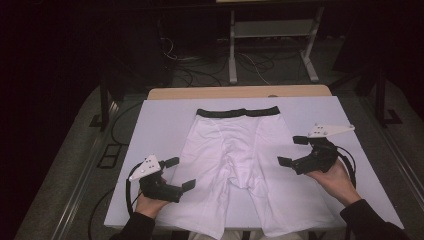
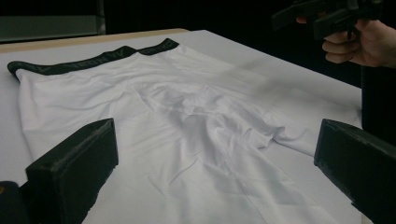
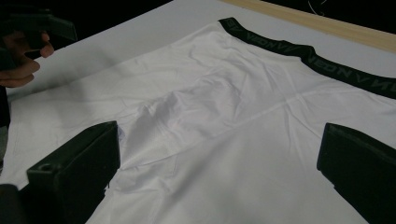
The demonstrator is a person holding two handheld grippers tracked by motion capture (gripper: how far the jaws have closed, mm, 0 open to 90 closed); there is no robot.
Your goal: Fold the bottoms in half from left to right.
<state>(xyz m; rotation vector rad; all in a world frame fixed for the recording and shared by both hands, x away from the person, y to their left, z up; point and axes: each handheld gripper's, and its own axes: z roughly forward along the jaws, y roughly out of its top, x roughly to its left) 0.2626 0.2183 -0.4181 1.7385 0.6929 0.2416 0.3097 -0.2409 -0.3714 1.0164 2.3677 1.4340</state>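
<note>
Shorts laid flat, folding not yet begun

Left gripper (image 1: 179,174) hangs with jaws apart at the left leg of the white shorts (image 1: 235,150); right gripper (image 1: 292,150), jaws apart too, waits beside their right leg; nothing is folded.

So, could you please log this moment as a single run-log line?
item: white shorts flat on table, black waistband far side | left gripper open, at left leg | right gripper open, at right leg | nothing held
</note>
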